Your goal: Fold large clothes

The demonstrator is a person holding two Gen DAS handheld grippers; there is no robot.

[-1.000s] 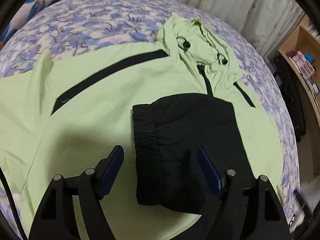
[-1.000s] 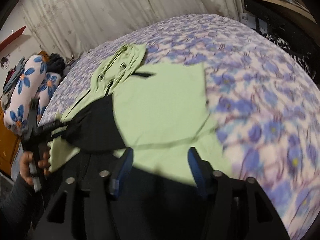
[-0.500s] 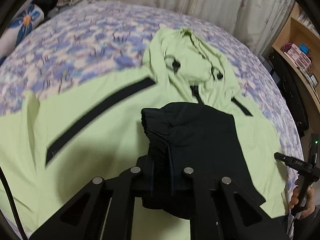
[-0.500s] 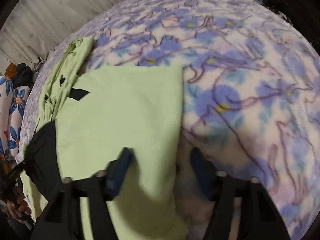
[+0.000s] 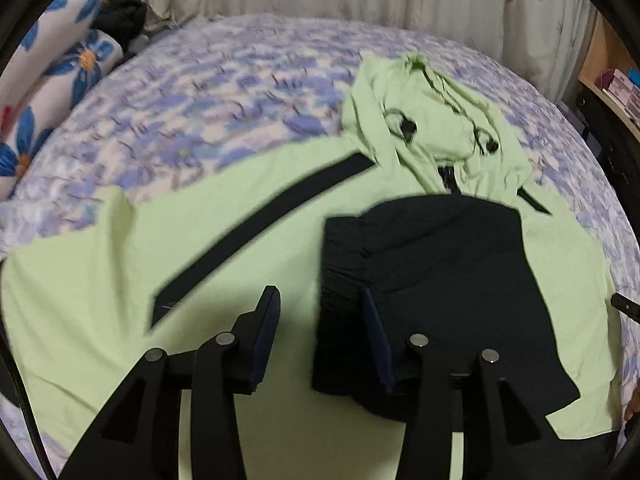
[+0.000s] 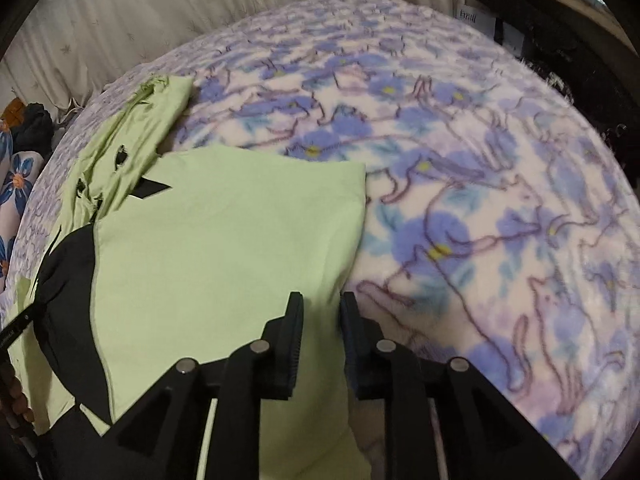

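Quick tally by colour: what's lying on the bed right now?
Light green hooded jacket: 1
Black folded garment on top of the jacket: 1
Blue-flowered pillows at the bed's far corner: 2
Dark bundle on the pillows: 1
Total: 5

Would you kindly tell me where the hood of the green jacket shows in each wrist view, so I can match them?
Left wrist: the hood lies upper right of centre, beyond the black folded-over panel.
Right wrist: the hood lies at the upper left, seen from its side.
Shared landmark: the hood's black drawstring toggles.
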